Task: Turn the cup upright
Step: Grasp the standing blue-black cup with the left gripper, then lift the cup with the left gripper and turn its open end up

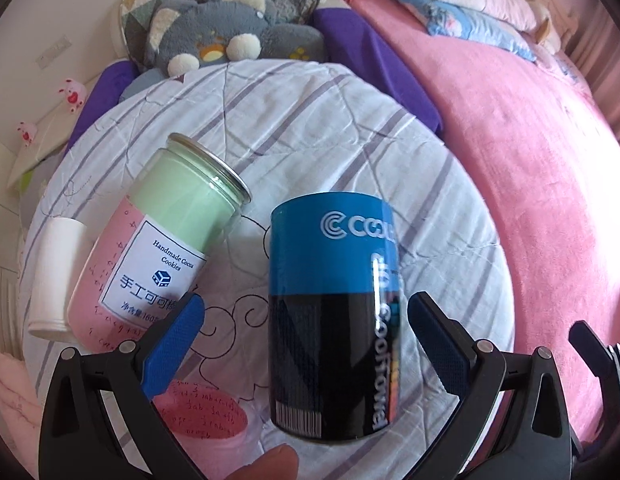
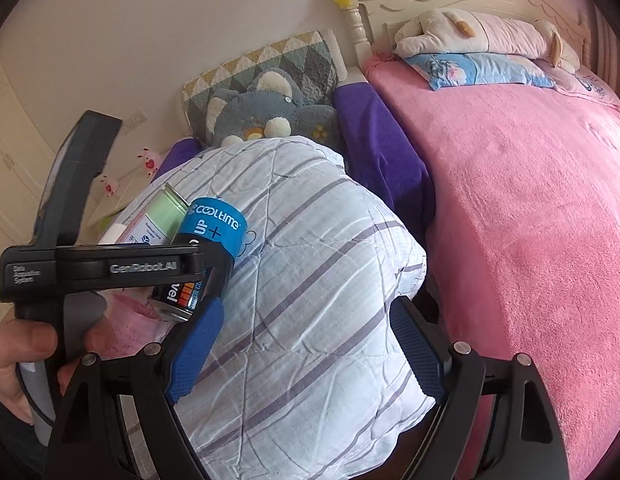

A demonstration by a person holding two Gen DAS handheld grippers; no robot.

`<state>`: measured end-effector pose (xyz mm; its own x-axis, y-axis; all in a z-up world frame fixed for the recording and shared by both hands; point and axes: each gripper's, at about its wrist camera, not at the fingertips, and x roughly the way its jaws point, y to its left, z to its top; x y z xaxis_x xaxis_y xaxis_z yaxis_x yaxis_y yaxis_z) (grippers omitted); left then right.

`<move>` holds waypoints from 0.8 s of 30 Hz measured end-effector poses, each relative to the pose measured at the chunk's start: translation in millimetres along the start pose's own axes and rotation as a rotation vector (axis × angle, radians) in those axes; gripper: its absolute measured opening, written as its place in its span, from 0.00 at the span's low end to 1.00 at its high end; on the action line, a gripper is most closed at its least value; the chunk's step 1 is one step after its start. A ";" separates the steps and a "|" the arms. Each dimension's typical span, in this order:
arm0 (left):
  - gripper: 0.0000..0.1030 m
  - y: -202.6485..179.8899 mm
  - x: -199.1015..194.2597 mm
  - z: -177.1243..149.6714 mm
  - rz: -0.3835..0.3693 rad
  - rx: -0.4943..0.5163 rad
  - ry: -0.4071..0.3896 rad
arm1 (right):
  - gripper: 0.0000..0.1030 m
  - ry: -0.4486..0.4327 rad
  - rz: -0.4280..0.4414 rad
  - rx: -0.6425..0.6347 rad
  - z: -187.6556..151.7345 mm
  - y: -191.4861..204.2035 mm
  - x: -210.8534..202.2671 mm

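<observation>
A blue and black can-shaped cup (image 1: 334,316) lies on its side on a white striped quilt (image 1: 310,120), pointing away from the camera. My left gripper (image 1: 305,344) is open, its blue fingers on either side of the cup's black half, not touching it. In the right wrist view the same cup (image 2: 211,244) shows at the left, with the left gripper's black body across it. My right gripper (image 2: 305,352) is open and empty over the quilt (image 2: 310,320), to the right of the cup.
A pink and green cookie jar (image 1: 149,244) with a metal rim lies left of the cup, beside a white cylinder (image 1: 55,276). A pink cup-like rim (image 1: 205,420) shows near the bottom. A pink blanket (image 1: 530,184), purple pillow (image 1: 370,60) and grey plush toy (image 1: 229,28) lie beyond.
</observation>
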<state>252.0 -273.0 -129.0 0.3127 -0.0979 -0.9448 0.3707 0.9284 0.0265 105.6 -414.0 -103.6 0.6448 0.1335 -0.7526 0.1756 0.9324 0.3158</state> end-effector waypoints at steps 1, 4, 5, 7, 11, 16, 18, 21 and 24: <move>0.93 1.3 2.1 0.6 -0.005 -0.005 0.010 | 0.84 0.001 0.003 -0.001 0.2 -0.6 0.7; 0.83 1.6 10.9 4.1 -0.024 -0.010 0.055 | 0.84 0.001 0.009 -0.003 0.5 -1.8 1.0; 0.79 0.7 12.3 4.6 -0.027 -0.007 0.061 | 0.83 0.000 0.009 -0.003 0.3 -2.2 0.8; 0.71 -0.6 15.2 5.8 -0.050 -0.009 0.081 | 0.84 0.000 0.010 -0.001 0.3 -3.0 0.8; 0.67 -2.3 18.5 8.3 -0.078 -0.010 0.090 | 0.84 0.004 0.011 0.004 0.4 -5.2 1.6; 0.66 1.1 17.3 10.1 -0.112 -0.019 0.082 | 0.84 0.002 0.016 0.006 -1.0 -5.5 -0.8; 0.66 1.3 14.8 10.5 -0.123 -0.018 0.067 | 0.83 -0.001 0.016 0.009 -1.2 -5.9 -2.0; 0.66 0.1 1.0 8.1 -0.119 -0.007 -0.007 | 0.83 -0.004 0.019 0.010 -2.0 -5.3 -2.8; 0.66 -3.3 -13.1 8.2 -0.094 0.011 -0.096 | 0.84 -0.004 0.021 0.009 -2.9 -4.3 -3.2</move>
<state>253.9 -277.7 -114.0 0.3579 -0.2189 -0.9077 0.4121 0.9094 -0.0567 100.7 -417.4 -104.2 0.6515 0.1519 -0.7433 0.1685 0.9263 0.3369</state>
